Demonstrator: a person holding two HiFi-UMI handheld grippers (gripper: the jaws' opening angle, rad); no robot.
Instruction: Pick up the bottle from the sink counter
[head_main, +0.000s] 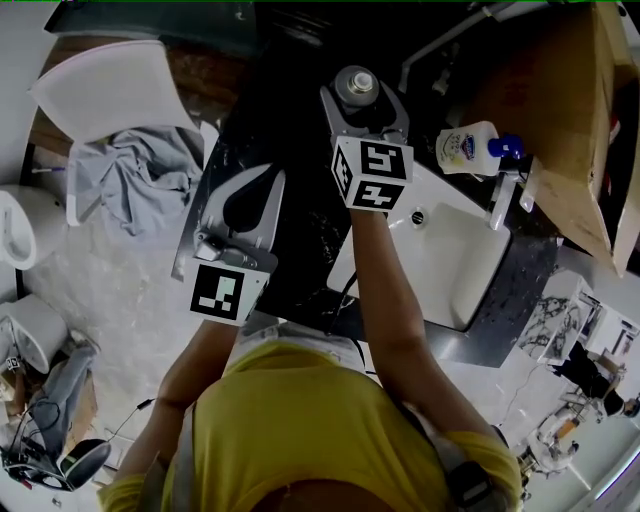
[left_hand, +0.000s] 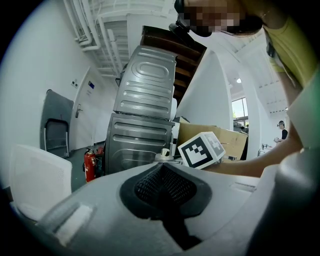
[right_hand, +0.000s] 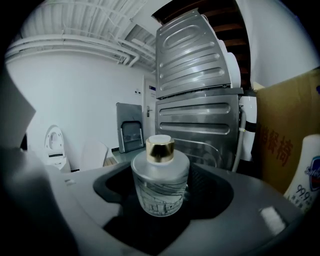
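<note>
A round frosted glass bottle (head_main: 356, 86) (right_hand: 160, 186) with a gold collar and white cap stands upright on the black sink counter (head_main: 285, 120). My right gripper (head_main: 362, 100) (right_hand: 161, 175) reaches over the counter, its two jaws on either side of the bottle, and the dark pads meet the bottle's sides. My left gripper (head_main: 264, 180) (left_hand: 162, 169) hovers nearer, left of the right arm. It is shut and holds nothing. From the left gripper view I see only the bottle's cap beside the right gripper's marker cube (left_hand: 202, 150).
A white lotion bottle with a blue pump (head_main: 472, 148) (right_hand: 306, 182) stands right of the gripper, by the faucet (head_main: 500, 200) and white basin (head_main: 455, 275). A cardboard box (head_main: 565, 100) is far right. A grey ribbed metal appliance (right_hand: 197, 95) rises behind the counter. Grey cloth (head_main: 140, 170) lies on the floor at left.
</note>
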